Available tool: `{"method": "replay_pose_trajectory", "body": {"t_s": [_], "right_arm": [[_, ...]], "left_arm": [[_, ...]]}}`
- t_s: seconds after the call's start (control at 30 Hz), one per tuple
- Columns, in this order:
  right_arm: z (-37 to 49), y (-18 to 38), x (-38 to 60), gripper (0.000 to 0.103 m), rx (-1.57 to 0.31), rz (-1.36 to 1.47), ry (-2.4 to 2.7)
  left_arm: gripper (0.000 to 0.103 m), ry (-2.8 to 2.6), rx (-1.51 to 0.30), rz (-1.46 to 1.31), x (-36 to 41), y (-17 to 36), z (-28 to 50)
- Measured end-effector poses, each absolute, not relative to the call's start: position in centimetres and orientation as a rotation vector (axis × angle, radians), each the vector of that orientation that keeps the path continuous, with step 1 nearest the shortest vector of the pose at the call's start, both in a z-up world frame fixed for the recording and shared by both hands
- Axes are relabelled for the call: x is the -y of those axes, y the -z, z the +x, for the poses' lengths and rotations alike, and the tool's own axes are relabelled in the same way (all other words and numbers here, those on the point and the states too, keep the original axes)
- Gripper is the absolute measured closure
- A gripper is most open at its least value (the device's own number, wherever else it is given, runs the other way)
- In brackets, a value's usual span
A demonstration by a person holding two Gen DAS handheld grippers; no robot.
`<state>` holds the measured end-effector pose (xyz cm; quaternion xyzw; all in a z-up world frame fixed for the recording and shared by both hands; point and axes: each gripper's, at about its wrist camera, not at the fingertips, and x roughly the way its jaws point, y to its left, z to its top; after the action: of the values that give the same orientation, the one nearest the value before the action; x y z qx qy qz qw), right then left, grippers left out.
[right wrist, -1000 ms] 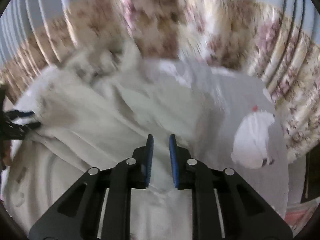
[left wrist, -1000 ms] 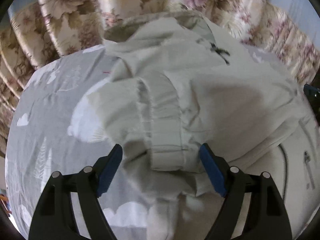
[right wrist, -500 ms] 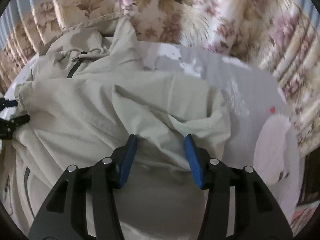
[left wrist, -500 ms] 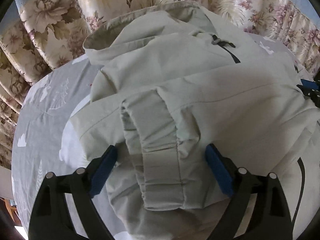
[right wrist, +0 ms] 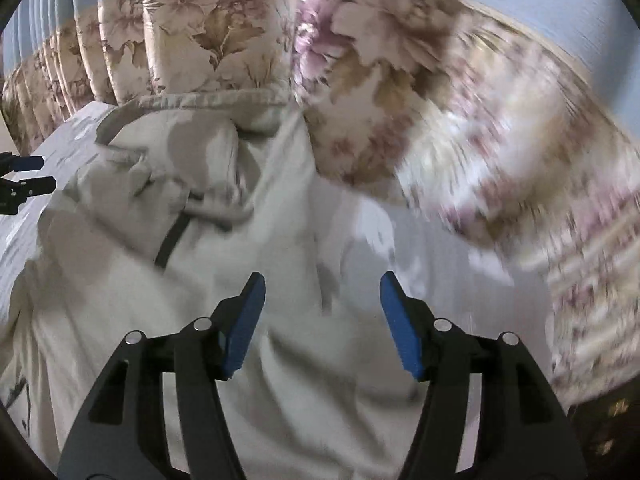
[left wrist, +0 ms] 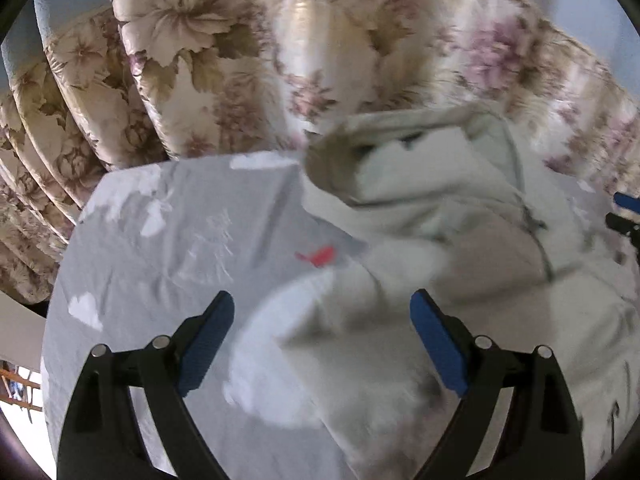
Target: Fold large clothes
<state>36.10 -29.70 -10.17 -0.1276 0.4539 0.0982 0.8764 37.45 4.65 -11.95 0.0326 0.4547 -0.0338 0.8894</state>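
Jacket [right wrist: 248,264], pale beige with a hood and a dark zip, lay spread on the grey printed sheet [left wrist: 168,248], its hood toward the floral curtain [left wrist: 224,60] behind the bed. Against that curtain, the body of the jacket ran back toward both cameras, and much of both views was blurred.

The left gripper [left wrist: 322,338] stood wide open with nothing pinched; a rumpled edge of the jacket lay below and between its blue pads, with bare sheet on the side away from the jacket. The right gripper [right wrist: 322,322] was opening, its pads apart over jacket cloth and pressing on none of it. Each gripper showed as a small dark shape at the edge of the other's view, so the jacket lay between the two.

The step in hand looked like choosing the next pair of grasp points for a fold. To do it well, I would judge that each gripper should come down on a single clear edge or seam, at matching spots on either side of the jacket, and pinch only the layers meant to travel. Lifting both together and laying the fold toward the curtain end evenly should keep the hood from bunching; loose cord near the zip might snag.

No container showed in either view, so nothing was held in one.
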Motion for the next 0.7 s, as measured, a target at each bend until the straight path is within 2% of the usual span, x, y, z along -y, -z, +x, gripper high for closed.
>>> {"method": "replay_pose_trajectory", "body": {"t_s": [0.2,0.5,0.53,0.57,0.6,0.63,0.67,0.7], "right_arm": [[43.1,11.9,26.2,0.043,-0.976,-0.381,-0.247],[49.9,14.2,24.4,0.043,-0.991,-0.43,-0.269],[50.3,14.2,23.9,0.043,-0.988,-0.456,-0.265],[50.6,14.3,23.5,0.043,-0.989,-0.476,-0.265],[50.9,14.5,23.0,0.044,-1.003,-0.494,-0.278],[51.1,15.1,22.3,0.056,-1.033,-0.531,-0.29],[51.3,15.9,21.6,0.075,-1.063,-0.589,-0.295],[51.3,16.5,21.1,0.083,-1.075,-0.639,-0.294]], "left_arm": [[0.013,0.039,-0.971,0.044,-5.8,13.5,41.6],[0.015,0.064,-0.982,-0.067,-3.7,14.6,46.4],[0.025,0.069,-0.981,-0.053,-3.2,14.6,46.7],[0.043,0.083,-0.987,-0.031,-2.6,14.8,47.1],[0.05,0.089,-1.0,-0.014,-2.1,15.0,47.3],[0.063,0.079,-1.02,0.016,-1.4,15.4,47.7],[0.07,0.076,-1.032,0.041,-1.0,15.7,48.0],[0.073,0.081,-1.037,0.074,-0.6,16.0,48.1]]}}
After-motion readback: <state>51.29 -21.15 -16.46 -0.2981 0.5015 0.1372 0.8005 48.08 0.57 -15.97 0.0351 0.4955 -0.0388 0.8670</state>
